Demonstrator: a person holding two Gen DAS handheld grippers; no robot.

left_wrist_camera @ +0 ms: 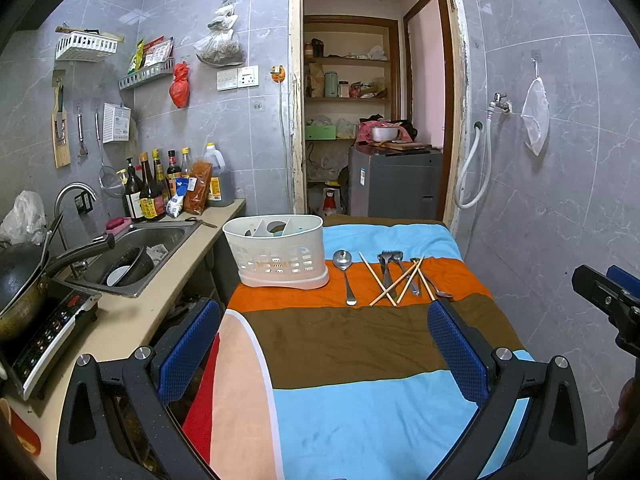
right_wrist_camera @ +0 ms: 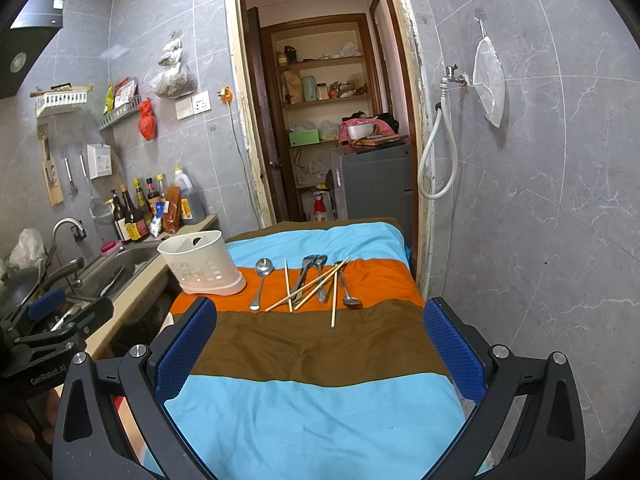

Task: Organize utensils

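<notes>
A white slotted utensil holder (left_wrist_camera: pixel 278 252) (right_wrist_camera: pixel 200 264) stands on the orange stripe of a striped cloth, at the table's left edge. To its right lie a large metal spoon (left_wrist_camera: pixel 345 272) (right_wrist_camera: pixel 261 280), several wooden chopsticks (left_wrist_camera: pixel 394 280) (right_wrist_camera: pixel 308 286), metal forks (left_wrist_camera: pixel 387 266) (right_wrist_camera: pixel 308 272) and a smaller spoon (right_wrist_camera: pixel 347 292). My left gripper (left_wrist_camera: pixel 324 332) is open and empty, held back over the brown stripe. My right gripper (right_wrist_camera: pixel 320 332) is open and empty, also short of the utensils.
The striped cloth (left_wrist_camera: pixel 352 408) covers the table. A counter with a sink (left_wrist_camera: pixel 136 256), sauce bottles (left_wrist_camera: pixel 152 188), a wok (left_wrist_camera: pixel 20 280) and an induction hob (left_wrist_camera: pixel 52 328) runs along the left. A tiled wall with a tap and hose (right_wrist_camera: pixel 440 136) is close on the right. A doorway opens behind.
</notes>
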